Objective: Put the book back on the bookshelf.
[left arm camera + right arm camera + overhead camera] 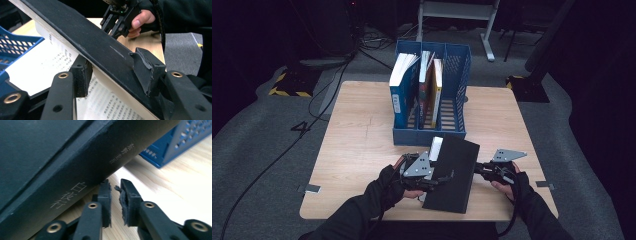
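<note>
Nearest me, my left gripper point(443, 178) has its fingers point(81, 75) set around the front cover of the black book point(453, 172), one pad above it and one below, holding that cover lifted off the printed pages. The book lies on the desk point(357, 150) at its near edge, just in front of the blue file rack point(459, 70). My right gripper point(478, 169) sits at the book's spine side, its fingers point(106, 195) nearly together with nothing between them, tips just beside the spine. The rack has three slots: the left one holds a blue-spined book point(401, 90), the middle one two thinner books point(431, 85), the right one nothing. From above I see the rack's contents; the left gripper view gives me the text pages point(50, 65) under the cover, and the right gripper view the pale characters printed on the spine point(72, 195).
</note>
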